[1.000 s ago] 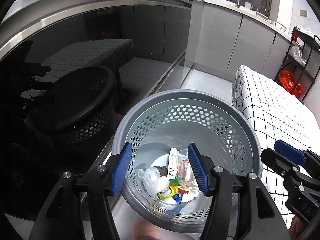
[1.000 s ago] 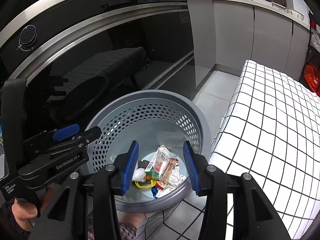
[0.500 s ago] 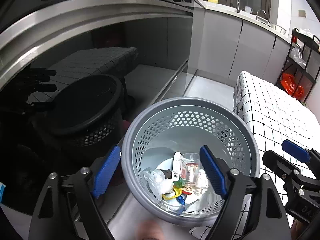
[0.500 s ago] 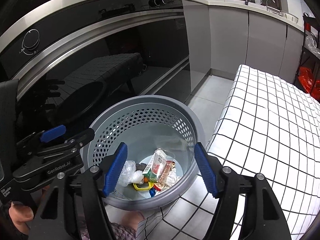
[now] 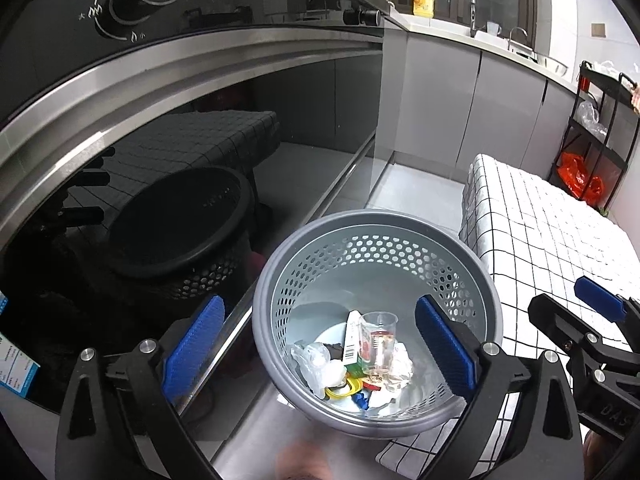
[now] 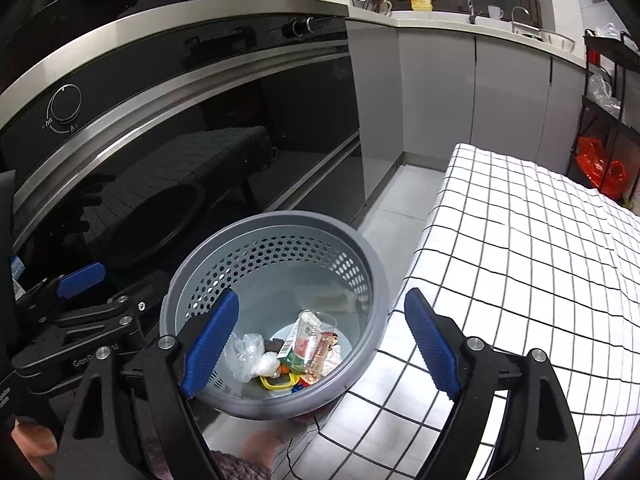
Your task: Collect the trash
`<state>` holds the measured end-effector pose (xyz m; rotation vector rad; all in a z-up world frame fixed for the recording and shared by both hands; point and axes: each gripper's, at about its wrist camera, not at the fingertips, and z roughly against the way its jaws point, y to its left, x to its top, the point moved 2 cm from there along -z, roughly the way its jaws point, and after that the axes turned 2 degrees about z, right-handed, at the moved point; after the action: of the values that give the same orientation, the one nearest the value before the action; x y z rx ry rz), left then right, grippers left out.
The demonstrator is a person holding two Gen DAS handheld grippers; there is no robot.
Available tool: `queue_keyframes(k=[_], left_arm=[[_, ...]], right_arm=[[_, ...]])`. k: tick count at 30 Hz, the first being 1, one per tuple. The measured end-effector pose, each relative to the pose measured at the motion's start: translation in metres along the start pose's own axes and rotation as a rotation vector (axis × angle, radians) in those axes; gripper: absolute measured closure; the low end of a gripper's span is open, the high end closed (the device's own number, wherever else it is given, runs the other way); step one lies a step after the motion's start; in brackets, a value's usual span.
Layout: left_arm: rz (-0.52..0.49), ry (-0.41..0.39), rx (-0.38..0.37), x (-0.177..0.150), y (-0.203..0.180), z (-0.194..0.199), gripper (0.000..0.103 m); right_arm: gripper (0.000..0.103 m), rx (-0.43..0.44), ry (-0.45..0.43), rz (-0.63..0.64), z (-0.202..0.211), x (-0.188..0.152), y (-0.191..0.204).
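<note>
A grey perforated trash basket (image 5: 280, 264) stands on the floor beside the table; it also shows in the right wrist view (image 6: 372, 264). Inside lie a clear plastic cup (image 5: 378, 340), a small carton (image 5: 351, 340), crumpled clear plastic (image 5: 316, 360), a yellow ring (image 5: 340, 391) and white paper (image 5: 400, 364). The cup (image 6: 316, 344) and plastic (image 6: 248, 354) show in the right view too. My left gripper (image 5: 320, 354) is wide open and empty above the basket. My right gripper (image 6: 320, 344) is wide open and empty above it as well.
A table with a white black-grid cloth (image 6: 520, 240) stands right of the basket. A dark glass oven front (image 6: 180, 168) with a knob (image 6: 66, 104) is on the left. A black rack with an orange bag (image 5: 580, 176) stands far right. Grey cabinets (image 6: 440, 92) lie behind.
Both grippers have opened wider and pulled up and back from the basket, which now looks smaller and lower in both views. The trash inside has not moved.
</note>
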<state>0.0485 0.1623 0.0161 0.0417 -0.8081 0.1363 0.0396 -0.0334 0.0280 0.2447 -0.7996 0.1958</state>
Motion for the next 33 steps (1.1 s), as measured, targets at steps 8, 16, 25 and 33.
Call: queue_keyframes(k=[8, 16, 25, 33], left_arm=[[-0.011, -0.009, 0.002, 0.001, -0.008, 0.009, 0.007], [-0.016, -0.006, 0.005, 0.002, -0.009, 0.012, 0.007], [-0.014, -0.016, 0.006, 0.004, -0.009, 0.017, 0.007], [-0.016, -0.032, 0.01, 0.006, -0.009, 0.024, 0.007]], right_arm=[[0.02, -0.015, 0.011, -0.043, 0.006, -0.001, -0.01], [0.019, -0.023, 0.009, -0.058, 0.011, -0.003, -0.013], [0.018, -0.026, -0.001, -0.061, 0.017, 0.0, -0.012], [0.018, -0.029, -0.006, -0.067, 0.019, 0.0, -0.011]])
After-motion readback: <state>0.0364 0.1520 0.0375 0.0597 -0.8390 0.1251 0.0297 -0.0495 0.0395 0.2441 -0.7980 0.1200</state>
